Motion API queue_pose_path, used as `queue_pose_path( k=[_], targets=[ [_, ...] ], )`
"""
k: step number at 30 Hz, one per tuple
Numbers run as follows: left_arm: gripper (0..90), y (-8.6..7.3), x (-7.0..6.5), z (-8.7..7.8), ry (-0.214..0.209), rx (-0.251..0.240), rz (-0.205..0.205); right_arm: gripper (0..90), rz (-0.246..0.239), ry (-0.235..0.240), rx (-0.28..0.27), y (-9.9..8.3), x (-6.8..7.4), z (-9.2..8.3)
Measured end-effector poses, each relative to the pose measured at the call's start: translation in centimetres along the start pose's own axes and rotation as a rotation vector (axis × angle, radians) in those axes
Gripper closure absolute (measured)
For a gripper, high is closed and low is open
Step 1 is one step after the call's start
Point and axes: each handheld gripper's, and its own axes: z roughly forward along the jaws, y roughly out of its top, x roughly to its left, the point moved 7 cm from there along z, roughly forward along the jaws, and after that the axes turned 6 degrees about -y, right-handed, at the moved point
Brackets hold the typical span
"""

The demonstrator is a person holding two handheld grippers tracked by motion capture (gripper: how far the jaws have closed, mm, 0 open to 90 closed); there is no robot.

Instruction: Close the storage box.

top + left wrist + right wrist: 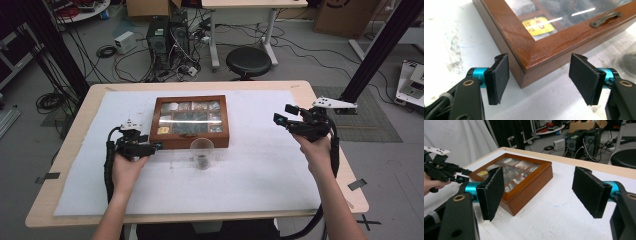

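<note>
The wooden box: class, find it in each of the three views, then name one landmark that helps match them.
High view: wooden box at table centre, behind the cup.
Left gripper view: its near corner between the open jaws.
Right gripper view: left of centre.
Shared landmark: its yellow packet.

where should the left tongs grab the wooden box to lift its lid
Probably at the small metal handle on the front rail of the wooden box, coming from the person's side beside the clear cup. The glass lid sits flush, so the handle is the only raised part. The left tongs stand open at the near corner.
</note>
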Motion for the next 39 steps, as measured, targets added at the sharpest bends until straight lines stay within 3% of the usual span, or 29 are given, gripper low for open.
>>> queue_pose_path(
  k=[4, 8, 17, 26, 39],
  targets=[
    [32.5, 0.9, 0.1, -1.2, -0.001, -0.050, 0.003, 26.7, -0.001, 0.001, -0.001, 0.0, -0.1, 0.0],
    [31.4, 2.4, 0.2, -2.2, -0.013, -0.132, 0.016, 26.7, 0.006, -0.007, 0.002, -0.4, -0.5, -0.5],
    [30.3, 4.5, -1.0, -3.9, -0.043, -0.250, 0.089, 26.7, 0.026, -0.041, -0.018, -0.6, -1.3, -2.2],
    [30.3, 5.2, -1.5, -5.2, -0.049, -0.308, 0.120, 26.7, 0.024, -0.040, -0.014, -0.6, -1.2, -2.1],
    [30.3, 5.3, -1.6, -5.6, -0.057, -0.322, 0.126, 26.7, 0.025, -0.041, -0.007, -0.7, -1.3, -1.9]
  ],
)
